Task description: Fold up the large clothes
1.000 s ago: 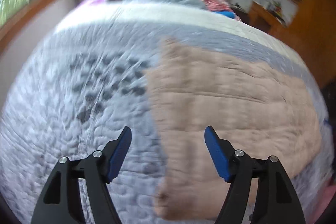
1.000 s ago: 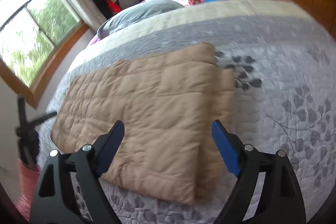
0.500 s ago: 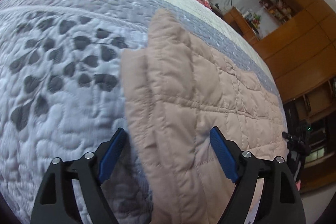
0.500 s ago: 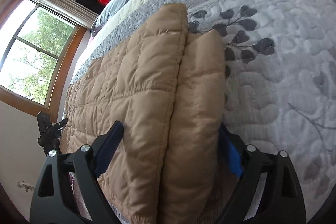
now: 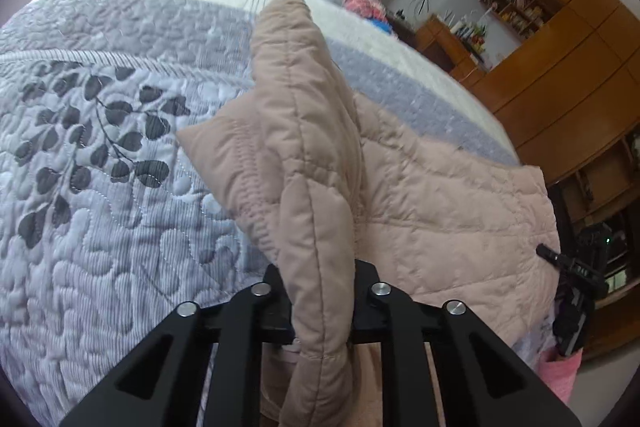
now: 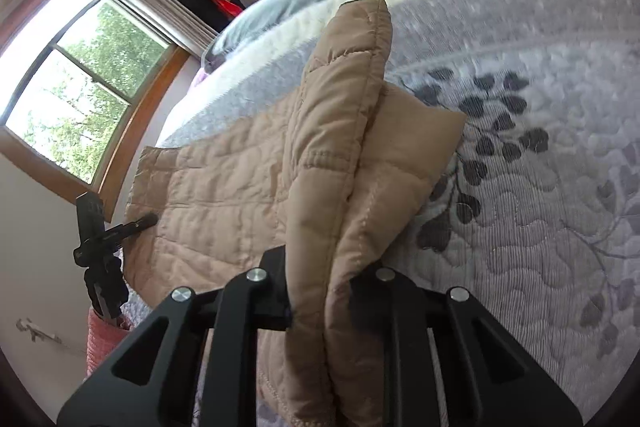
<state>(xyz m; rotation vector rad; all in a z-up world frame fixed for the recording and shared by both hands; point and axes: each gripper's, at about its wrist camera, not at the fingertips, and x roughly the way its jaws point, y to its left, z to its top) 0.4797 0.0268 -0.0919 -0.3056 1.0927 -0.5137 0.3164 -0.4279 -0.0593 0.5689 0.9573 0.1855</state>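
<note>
Both grippers (image 5: pixel 322 291) clamped jacket (image 5: pixel 460 211) since.

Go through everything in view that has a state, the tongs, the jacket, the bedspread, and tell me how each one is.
left tongs: just closed, shut on the jacket's edge
right tongs: just closed, shut on the jacket's edge
tan quilted jacket: folded, pinched edges bunched up, rest flat
bedspread: spread flat under the jacket

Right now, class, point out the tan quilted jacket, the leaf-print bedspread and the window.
tan quilted jacket (image 5: pixel 304 155): left wrist view, raised pinched fold.
leaf-print bedspread (image 5: pixel 100 131): left wrist view, leaf pattern.
window (image 6: pixel 80 83): right wrist view, glass pane.
</note>
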